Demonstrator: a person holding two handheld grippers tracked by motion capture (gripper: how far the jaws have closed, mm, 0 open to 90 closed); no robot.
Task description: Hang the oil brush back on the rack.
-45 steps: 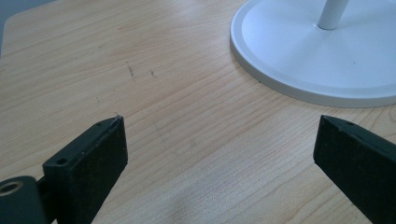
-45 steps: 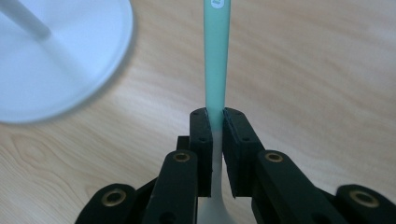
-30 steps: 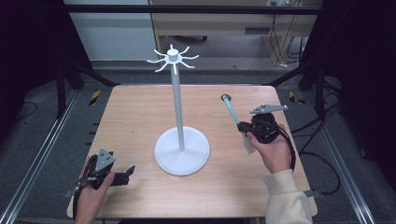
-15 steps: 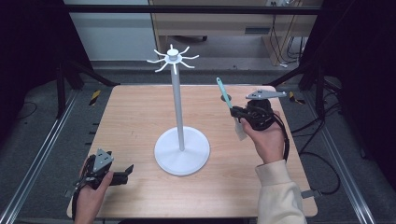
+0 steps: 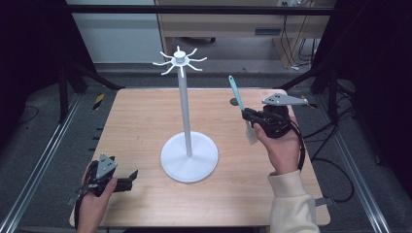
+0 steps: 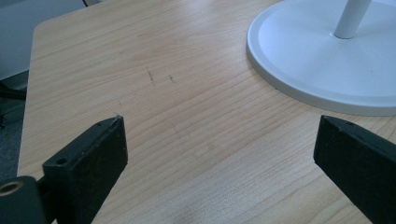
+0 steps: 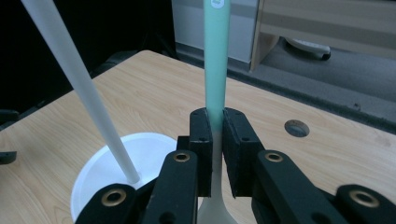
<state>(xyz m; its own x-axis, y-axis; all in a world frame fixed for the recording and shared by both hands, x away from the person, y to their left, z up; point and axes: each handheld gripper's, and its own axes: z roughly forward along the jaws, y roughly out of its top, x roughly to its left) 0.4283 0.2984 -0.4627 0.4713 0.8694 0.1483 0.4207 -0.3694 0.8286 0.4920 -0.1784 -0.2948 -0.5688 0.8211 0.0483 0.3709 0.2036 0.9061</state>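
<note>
A spatula [image 5: 236, 92] with a teal handle and a white blade stands nearly upright over the right half of the table, handle end up. My right gripper [image 5: 250, 117] is shut on it where the handle meets the blade, and its pads press the spatula [image 7: 217, 60] from both sides in the right gripper view [image 7: 215, 122]. A white stand [image 5: 183, 111] with a ring of hooks on top [image 5: 180, 60] rises from a round base [image 5: 189, 159] at the table's middle, left of the spatula. My left gripper [image 5: 128, 178] lies at the front left, open, with bare wood between its jaws [image 6: 219, 135].
The wooden table [image 5: 145, 116] has a small round hole [image 7: 296, 128] near its back right. The stand's base [image 6: 317, 60] lies just right of my left gripper. Dark metal frame rails run along both sides of the table, and cables trail off to the right.
My right gripper has lifted the spatula higher off the table and a little toward the stand. The left gripper has stayed where it was.
</note>
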